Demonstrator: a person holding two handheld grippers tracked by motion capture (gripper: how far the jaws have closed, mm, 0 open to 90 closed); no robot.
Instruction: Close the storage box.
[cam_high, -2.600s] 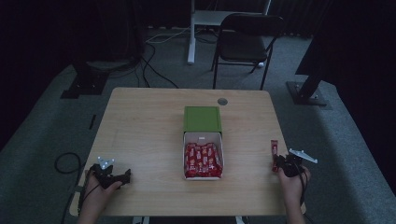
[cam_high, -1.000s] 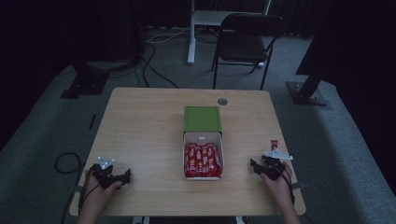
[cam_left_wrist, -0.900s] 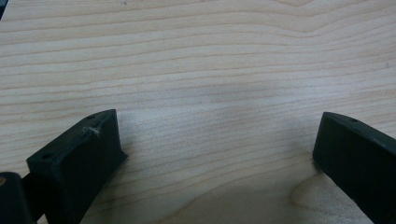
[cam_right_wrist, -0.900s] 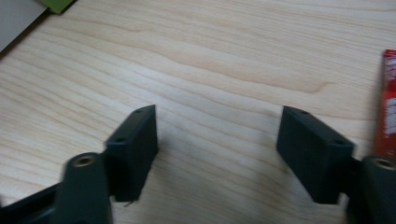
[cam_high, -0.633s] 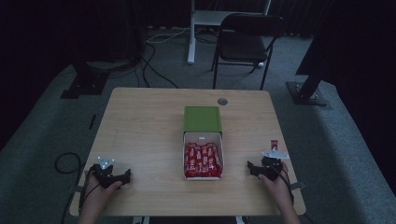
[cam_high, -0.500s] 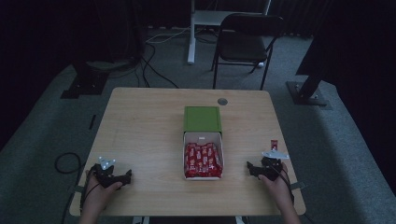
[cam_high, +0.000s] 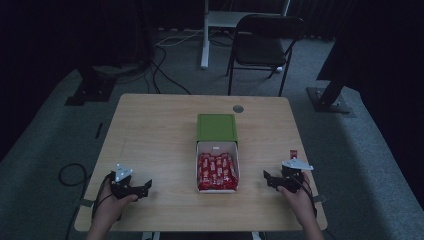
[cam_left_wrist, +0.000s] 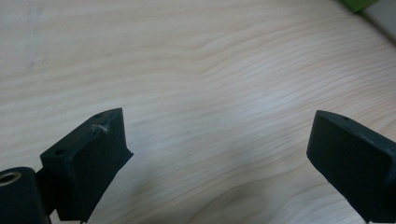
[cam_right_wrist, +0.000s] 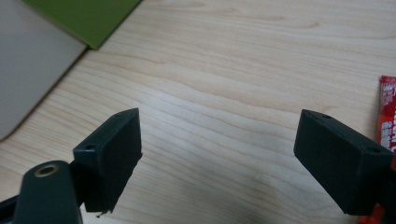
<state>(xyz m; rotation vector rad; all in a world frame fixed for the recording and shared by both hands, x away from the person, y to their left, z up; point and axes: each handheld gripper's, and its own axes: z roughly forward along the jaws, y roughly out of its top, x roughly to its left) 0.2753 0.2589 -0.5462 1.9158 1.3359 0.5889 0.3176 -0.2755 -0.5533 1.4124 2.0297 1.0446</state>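
High view: a wooden table (cam_high: 150, 135) holds a white box (cam_high: 218, 167) of red packets at its middle, its green lid (cam_high: 216, 127) lying flat behind it. The left gripper (cam_high: 142, 189) rests near the front left corner, the right gripper (cam_high: 270, 180) near the front right, a single red packet (cam_high: 293, 154) just beyond it.

Left gripper view: jaws spread wide over bare wood, holding nothing.

Right gripper view: jaws wide and empty; the red packet (cam_right_wrist: 386, 116) lies beside the right jaw, the box (cam_right_wrist: 28, 74) far left.

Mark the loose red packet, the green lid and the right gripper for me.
loose red packet (cam_right_wrist: 387, 112): right gripper view, on its printed face.
green lid (cam_high: 216, 127): high view, middle of its top.
right gripper (cam_right_wrist: 219, 158): right gripper view, midway between its open jaws.
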